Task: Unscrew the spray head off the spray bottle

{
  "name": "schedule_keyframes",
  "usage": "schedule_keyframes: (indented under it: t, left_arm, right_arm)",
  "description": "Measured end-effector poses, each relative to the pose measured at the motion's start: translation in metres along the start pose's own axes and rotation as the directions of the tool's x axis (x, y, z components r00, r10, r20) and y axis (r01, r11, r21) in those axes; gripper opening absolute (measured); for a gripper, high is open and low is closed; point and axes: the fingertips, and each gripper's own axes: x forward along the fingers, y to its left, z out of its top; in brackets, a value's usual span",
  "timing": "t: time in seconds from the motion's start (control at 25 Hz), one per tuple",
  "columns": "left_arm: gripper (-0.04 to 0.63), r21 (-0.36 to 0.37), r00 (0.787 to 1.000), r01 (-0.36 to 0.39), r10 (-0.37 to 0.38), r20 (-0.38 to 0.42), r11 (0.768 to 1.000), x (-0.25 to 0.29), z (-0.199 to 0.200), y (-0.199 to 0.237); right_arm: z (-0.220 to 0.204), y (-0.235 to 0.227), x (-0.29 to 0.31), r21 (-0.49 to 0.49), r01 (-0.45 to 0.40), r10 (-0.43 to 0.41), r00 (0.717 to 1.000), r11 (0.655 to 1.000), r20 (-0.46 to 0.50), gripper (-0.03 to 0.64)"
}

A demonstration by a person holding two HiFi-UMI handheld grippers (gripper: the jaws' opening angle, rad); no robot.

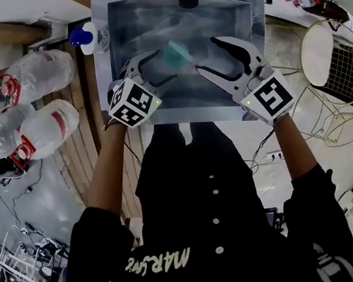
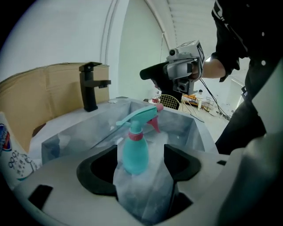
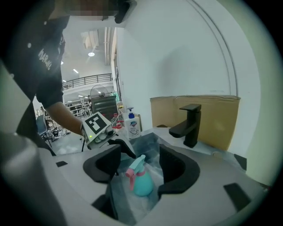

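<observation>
**Item:** spray bottle (image 2: 135,152), standing mid-sink (image 1: 234,7).
**Axis:** upright, with the spray head (image 2: 141,115) on top. In the left gripper view its nozzle points to 2 o'clock.
**Your tongs, head view:** left tongs (image 1: 162,64) at its 9 o'clock, right tongs (image 1: 205,54) at 3 o'clock. Both are spread and touch nothing.
**Risks:** a one-sided nudge could topple it on the slick lining. Pinching the trigger could make it spray.
</observation>
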Motion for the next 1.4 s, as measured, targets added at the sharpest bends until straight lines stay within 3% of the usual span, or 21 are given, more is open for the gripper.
schedule_keyframes:
  t: [0.28,0.4,0.64,0.72,0.88,1.24,1.4]
  left_arm:
    - [0.362,-0.02,0.998,0.039,-0.04,-0.047,0.999,0.046,-0.018,0.011]
    - [0.381,0.016,0.996,0.061,-0.06,-0.07,0.998,0.064,-0.028,0.012]
    - [0.391,0.022,0.994,0.104,-0.103,-0.033,0.994,0.087,-0.035,0.014]
    - [0.391,0.03,0.993,0.112,-0.111,-0.033,0.993,0.092,-0.038,0.015]
    - [0.367,0.044,0.996,0.086,-0.086,-0.003,0.995,0.096,-0.04,0.02]
    - [0.36,0.063,0.996,0.064,-0.067,0.05,0.996,0.097,-0.039,0.024]
    - [0.36,0.1,0.993,0.103,-0.108,0.049,0.99,0.099,-0.039,0.019]
  right_arm:
    - [-0.036,0.01,0.048,0.001,-0.041,0.04,0.992,0.999,-0.12,0.293]
    - [-0.045,0.008,0.06,0.015,-0.042,0.044,0.989,0.999,-0.138,0.293]
    - [-0.057,0.006,0.078,-0.01,-0.07,0.067,0.982,0.997,-0.179,0.284]
    - [-0.059,0.004,0.081,-0.031,-0.072,0.065,0.979,0.997,-0.192,0.263]
    - [-0.065,0.003,0.084,-0.105,-0.068,0.043,0.974,0.992,-0.224,0.134]
    - [-0.066,0.0,0.085,-0.104,-0.105,0.083,0.978,0.989,-0.193,0.107]
    - [-0.068,0.005,0.081,-0.167,-0.223,0.19,0.963,0.96,-0.192,0.095]
